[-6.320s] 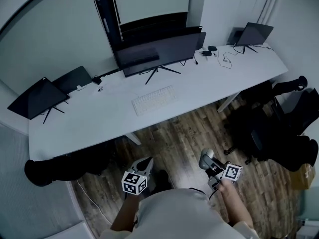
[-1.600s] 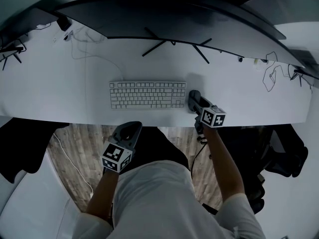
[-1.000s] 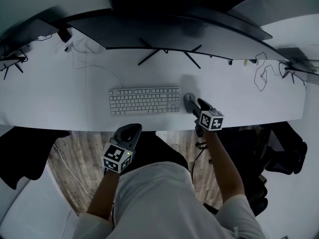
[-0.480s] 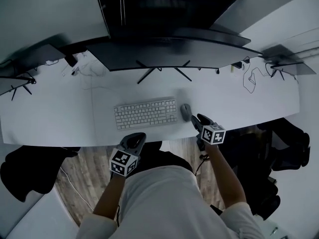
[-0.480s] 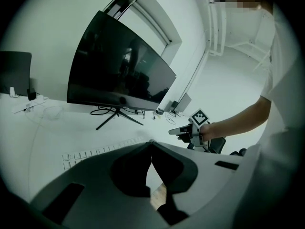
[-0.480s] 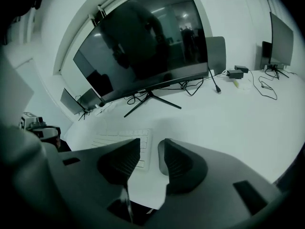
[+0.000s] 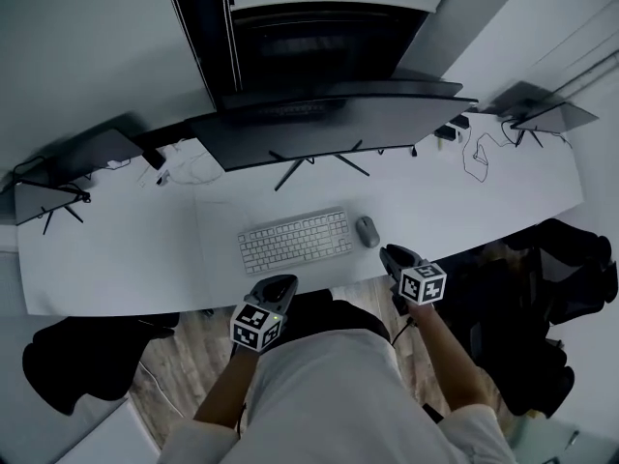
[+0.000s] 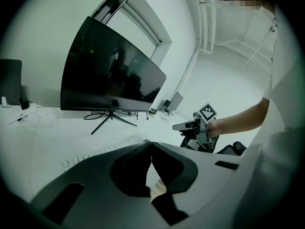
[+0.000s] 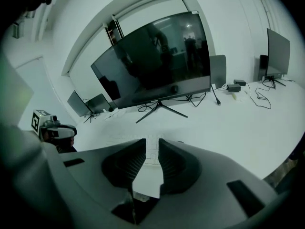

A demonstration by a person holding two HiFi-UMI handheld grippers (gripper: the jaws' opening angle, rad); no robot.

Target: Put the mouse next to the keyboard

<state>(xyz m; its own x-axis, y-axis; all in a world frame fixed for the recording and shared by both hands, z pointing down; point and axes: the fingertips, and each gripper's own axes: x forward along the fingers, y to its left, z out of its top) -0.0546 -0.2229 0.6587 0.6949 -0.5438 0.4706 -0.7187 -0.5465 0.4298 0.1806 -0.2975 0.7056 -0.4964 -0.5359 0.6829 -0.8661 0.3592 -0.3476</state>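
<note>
A grey mouse (image 7: pixel 368 231) lies on the white desk (image 7: pixel 145 259), just right of the white keyboard (image 7: pixel 295 240). My right gripper (image 7: pixel 392 255) hovers at the desk's front edge, a little nearer to me than the mouse and apart from it. Its jaws have just been closing; a narrow gap remains with nothing between them, and through it the right gripper view shows the keyboard (image 9: pixel 150 149). My left gripper (image 7: pixel 278 286) hangs below the desk's front edge in front of the keyboard, its tips (image 8: pixel 151 146) touching, empty. The right gripper (image 8: pixel 190 126) shows in the left gripper view.
A wide dark monitor (image 7: pixel 338 114) on a tripod stand stands behind the keyboard. Small screens on stands sit at the far left (image 7: pixel 48 196) and far right (image 7: pixel 542 114), with cables (image 7: pixel 474 153) near the right one. Black chairs (image 7: pixel 566 288) stand right and left (image 7: pixel 77 365) of me.
The right gripper let go of the mouse beside the keyboard, pulled back toward me and upward, and its jaws narrowed. The head view has drawn back, so more of the wall and monitor shows.
</note>
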